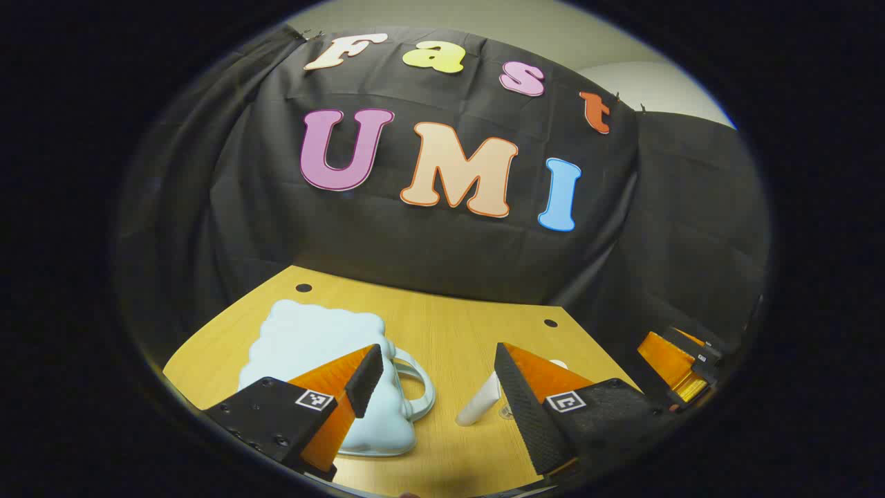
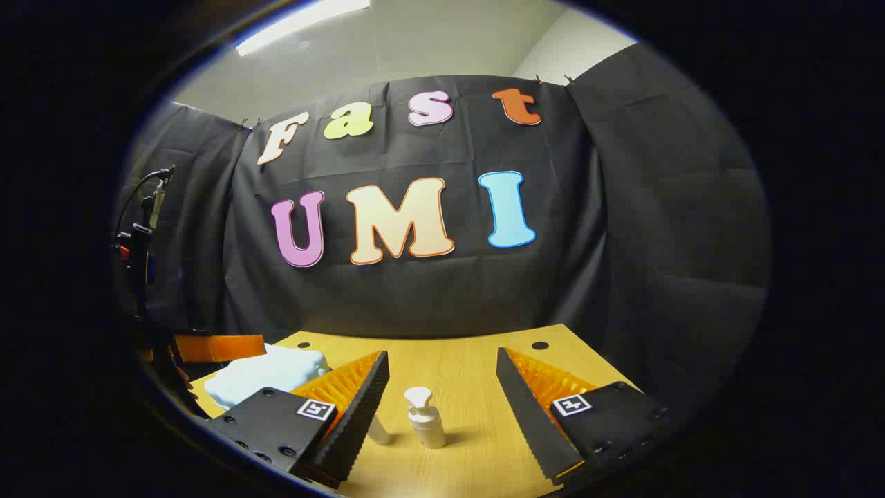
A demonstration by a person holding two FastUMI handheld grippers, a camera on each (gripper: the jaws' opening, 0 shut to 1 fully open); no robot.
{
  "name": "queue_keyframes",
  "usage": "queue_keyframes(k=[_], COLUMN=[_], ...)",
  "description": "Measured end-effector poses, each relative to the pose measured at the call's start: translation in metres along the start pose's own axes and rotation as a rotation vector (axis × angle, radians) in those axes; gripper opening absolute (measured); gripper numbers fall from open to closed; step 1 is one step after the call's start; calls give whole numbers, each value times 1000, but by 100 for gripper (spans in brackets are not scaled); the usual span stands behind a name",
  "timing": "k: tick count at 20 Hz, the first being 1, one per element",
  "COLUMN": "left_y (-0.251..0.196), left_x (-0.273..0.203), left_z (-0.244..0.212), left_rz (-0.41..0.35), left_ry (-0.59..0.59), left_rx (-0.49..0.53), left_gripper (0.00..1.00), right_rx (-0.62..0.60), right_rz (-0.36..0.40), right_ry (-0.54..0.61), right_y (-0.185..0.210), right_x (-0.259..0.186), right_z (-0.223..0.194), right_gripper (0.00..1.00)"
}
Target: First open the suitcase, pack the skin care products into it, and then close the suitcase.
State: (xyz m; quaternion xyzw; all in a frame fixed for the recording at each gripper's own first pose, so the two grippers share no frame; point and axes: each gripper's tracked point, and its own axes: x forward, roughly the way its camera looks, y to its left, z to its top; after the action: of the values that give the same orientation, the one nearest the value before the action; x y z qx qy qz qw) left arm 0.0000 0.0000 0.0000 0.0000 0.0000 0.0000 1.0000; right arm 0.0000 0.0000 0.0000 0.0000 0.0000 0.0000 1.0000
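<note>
Both tools (left [image 1: 432,387], right [image 2: 442,394]) gape wide above the table [image 1: 456,332]; suitcase [image 1: 311,346] lies shut.

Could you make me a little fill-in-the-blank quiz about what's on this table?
1. The pale blue suitcase lies on the table with its lid ____.
2. The pump bottle stands ____ on the table.
3. Both grippers, left and right, have their fingers ____.
4. In the right gripper view, the suitcase lies to the ____ of the pump bottle.

Missing words: closed; upright; open; left
</note>
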Motion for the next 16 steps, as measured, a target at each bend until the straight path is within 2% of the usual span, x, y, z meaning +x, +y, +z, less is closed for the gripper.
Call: queue_keyframes(k=[9,12,16], left_y=[6,14,18], left_x=[30,54,88], left_z=[-18,-30,-54], left_rz=[19,22,9], left_ry=[68,155,329], left_rx=[-12,-27,-10], left_gripper=[95,95,95], right_rx=[12,20,2], right_rz=[4,17,23], right_ry=[-14,-19,-8], right_y=[-6,-3,-3], right_x=[12,16,16], right_z=[8,10,4], right_gripper=[98,98,98])
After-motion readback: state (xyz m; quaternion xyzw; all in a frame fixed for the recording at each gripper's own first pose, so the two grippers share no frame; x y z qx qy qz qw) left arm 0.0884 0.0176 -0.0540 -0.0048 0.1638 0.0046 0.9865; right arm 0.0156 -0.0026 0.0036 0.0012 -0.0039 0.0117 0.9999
